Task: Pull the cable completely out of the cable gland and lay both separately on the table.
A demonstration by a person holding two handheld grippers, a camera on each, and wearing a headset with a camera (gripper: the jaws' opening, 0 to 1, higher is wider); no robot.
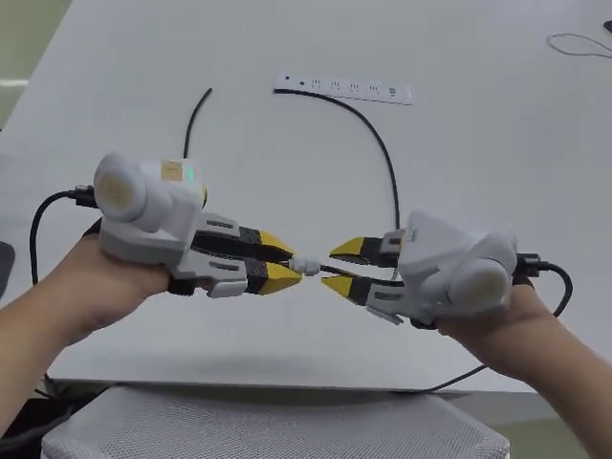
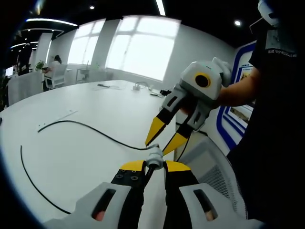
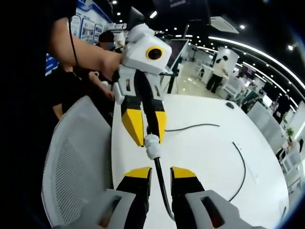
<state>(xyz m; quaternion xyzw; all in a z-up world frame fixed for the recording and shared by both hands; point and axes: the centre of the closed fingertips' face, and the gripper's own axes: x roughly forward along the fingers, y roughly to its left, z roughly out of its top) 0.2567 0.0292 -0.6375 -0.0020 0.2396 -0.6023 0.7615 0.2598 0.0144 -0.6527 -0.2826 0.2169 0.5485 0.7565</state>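
1. The left gripper (image 1: 293, 264), held up over the white table (image 1: 478, 143), has its 2 yellow-tipped jaws pinched onto the white cable gland (image 1: 306, 266), which sits right at their tips.
2. The black cable (image 1: 382, 153) is threaded in the gland (not yet pulled free). It leaves the gland on the side away from the left gripper, passes between the right gripper's jaws and curves off across the table beyond them toward a white power strip (image 1: 344, 89).
3. The right gripper (image 1: 328, 268) faces the left one tip to tip, just short of the gland. Its 2 jaws stand apart on either side of the cable without pressing it.
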